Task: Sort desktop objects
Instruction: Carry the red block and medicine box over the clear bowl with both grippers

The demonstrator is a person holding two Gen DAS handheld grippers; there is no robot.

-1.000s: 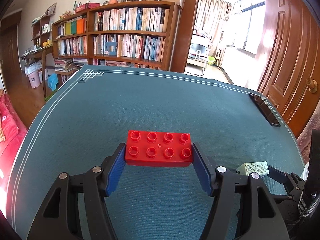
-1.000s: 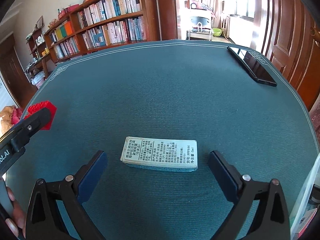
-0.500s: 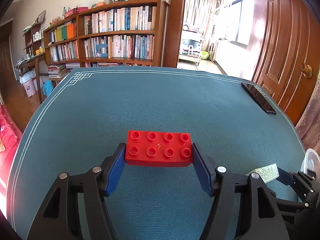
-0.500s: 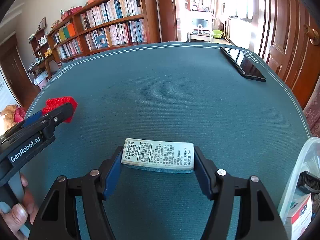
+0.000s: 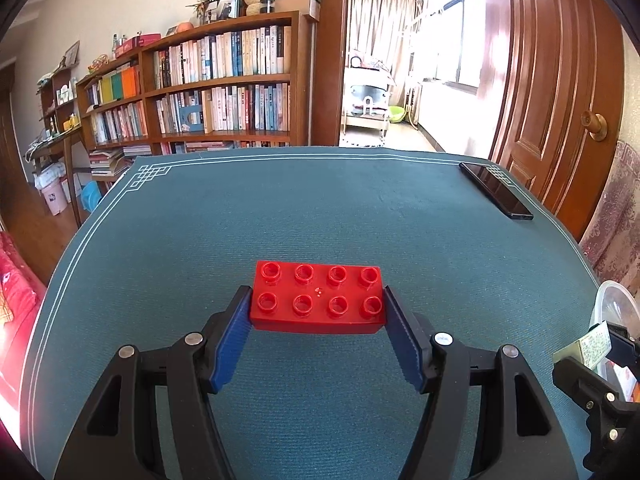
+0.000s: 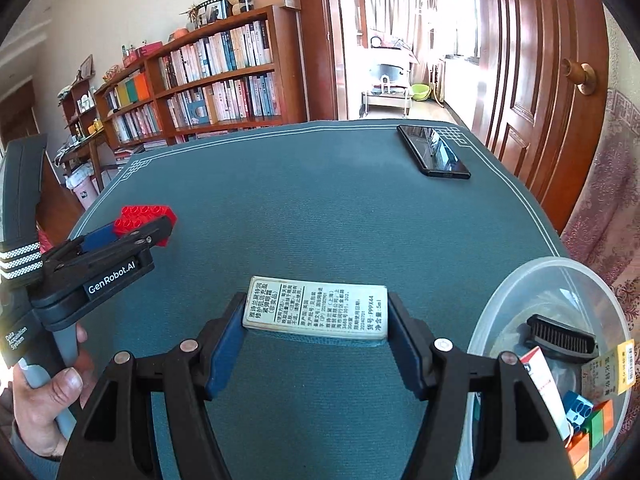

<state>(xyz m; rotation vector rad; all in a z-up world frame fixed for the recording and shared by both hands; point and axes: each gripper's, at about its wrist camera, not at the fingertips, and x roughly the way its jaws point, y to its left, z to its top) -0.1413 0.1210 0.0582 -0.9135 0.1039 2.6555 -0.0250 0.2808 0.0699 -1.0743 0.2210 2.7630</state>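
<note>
My left gripper (image 5: 318,312) is shut on a red building brick (image 5: 318,298) and holds it above the teal table mat (image 5: 320,208). It also shows in the right wrist view (image 6: 132,232), at the left, with the red brick (image 6: 146,216) at its tip. My right gripper (image 6: 316,320) is shut on a small white box (image 6: 316,312) with printed text, lifted above the mat. The white box also shows at the right edge of the left wrist view (image 5: 592,346). A clear plastic bowl (image 6: 520,280) with several small items stands just right of the right gripper.
A black phone (image 6: 432,152) lies near the mat's far right corner, also in the left wrist view (image 5: 496,190). A bookshelf (image 5: 208,88) and a wooden door (image 5: 552,80) stand beyond the table. The bowl's rim shows in the left wrist view (image 5: 616,304).
My right gripper closed on the white box and lifted it toward the bowl at the right. My left gripper kept hold of the red brick and rose with it.
</note>
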